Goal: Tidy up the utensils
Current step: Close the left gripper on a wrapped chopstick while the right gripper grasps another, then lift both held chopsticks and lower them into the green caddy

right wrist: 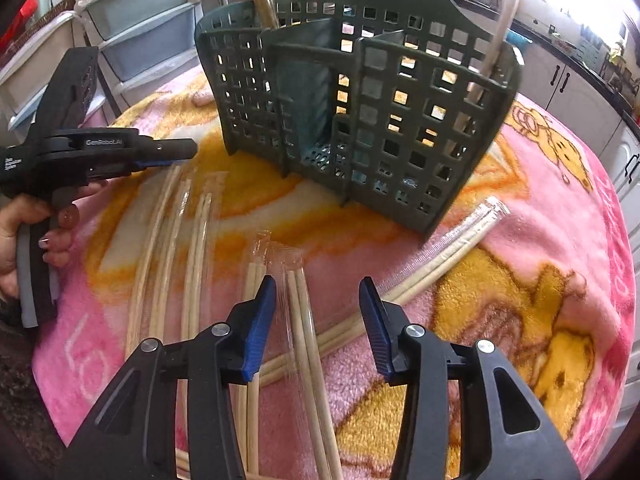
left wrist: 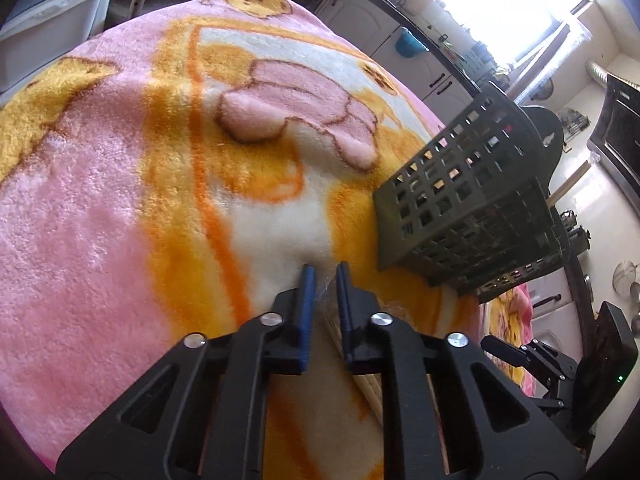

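wooden chopsticks in clear wrappers (right wrist: 304, 320) lie on the blanket-covered counter (right wrist: 540, 240), in front of the green utensil basket (right wrist: 360, 112). left tongs (left wrist: 326, 276) pinch one wrapped pair. right tongs (right wrist: 318, 296) hang half open over another, holding nothing. next: squeeze, lift, drop into basket.

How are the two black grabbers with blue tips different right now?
The left gripper has its jaws nearly shut on a clear-wrapped pair of wooden chopsticks; the right gripper is open, holding nothing. The left sits at a packet's end, the right over another packet's middle. Both point down at the pink blanket.
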Demonstrator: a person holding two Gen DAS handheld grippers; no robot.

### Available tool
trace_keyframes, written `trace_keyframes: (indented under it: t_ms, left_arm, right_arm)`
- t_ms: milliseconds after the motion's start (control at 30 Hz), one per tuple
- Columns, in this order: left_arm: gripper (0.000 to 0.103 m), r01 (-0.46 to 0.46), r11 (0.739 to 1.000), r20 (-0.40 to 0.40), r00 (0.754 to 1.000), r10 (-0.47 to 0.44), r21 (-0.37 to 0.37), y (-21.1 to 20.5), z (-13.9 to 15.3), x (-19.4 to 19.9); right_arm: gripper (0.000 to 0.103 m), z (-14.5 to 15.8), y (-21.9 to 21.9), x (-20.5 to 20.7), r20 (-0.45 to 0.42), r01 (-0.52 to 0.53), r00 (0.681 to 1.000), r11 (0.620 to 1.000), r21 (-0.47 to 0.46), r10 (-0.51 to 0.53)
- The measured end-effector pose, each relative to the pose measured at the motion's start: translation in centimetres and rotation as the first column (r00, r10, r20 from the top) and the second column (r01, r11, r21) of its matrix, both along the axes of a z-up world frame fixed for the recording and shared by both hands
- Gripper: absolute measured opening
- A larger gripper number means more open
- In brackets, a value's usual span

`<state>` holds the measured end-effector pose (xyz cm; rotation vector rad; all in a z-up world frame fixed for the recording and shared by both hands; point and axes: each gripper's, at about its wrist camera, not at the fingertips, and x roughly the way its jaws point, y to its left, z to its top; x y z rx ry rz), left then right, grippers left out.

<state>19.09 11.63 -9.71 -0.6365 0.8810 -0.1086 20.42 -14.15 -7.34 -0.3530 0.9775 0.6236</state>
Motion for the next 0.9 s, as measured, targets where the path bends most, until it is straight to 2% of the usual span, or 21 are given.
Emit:
trace_keyframes:
  t_ms: [233,300,367,567,700,900]
  left_arm:
    - [0.004,0.007,0.999,0.008,1.000,-0.007,-0.031,0.5,-0.3,-0.1]
    - [0.003,0.006,0.999,0.009,1.000,-0.005,-0.046,0.7,-0.3,-0.2]
    - [0.003,0.005,0.999,0.013,1.000,-0.004,-0.049,0.9,-0.3,-0.4]
    - [0.003,-0.014,0.999,0.062,0.998,0.016,-0.034,1.1,1.0,-1.4]
    - [0.002,-0.020,1.000,0.117,0.993,0.023,-0.023,1.2,3.0,-2.2]
    - [0.002,0.006,1.000,0.226,0.974,-0.002,-0.017,0.5,7.0,-3.6]
  right_arm:
    - [0.032,-0.6,1.4,0.9,-0.014,0.003,1.000,1.000,-0.022,-0.004]
    - [0.027,-0.6,1.5,1.1,-0.020,0.007,1.000,1.000,-0.014,-0.008]
    - [0.014,-0.6,1.6,1.3,-0.017,0.015,1.000,1.000,0.007,-0.014]
    - [0.011,0.1,1.6,2.2,-0.033,0.039,0.999,0.997,0.063,-0.037]
    - [0.010,1.9,0.5,1.7,-0.025,0.041,0.999,0.988,0.152,-0.037]
    - [0.010,5.9,-1.1,0.8,0.042,0.030,0.998,0.962,0.272,-0.043]
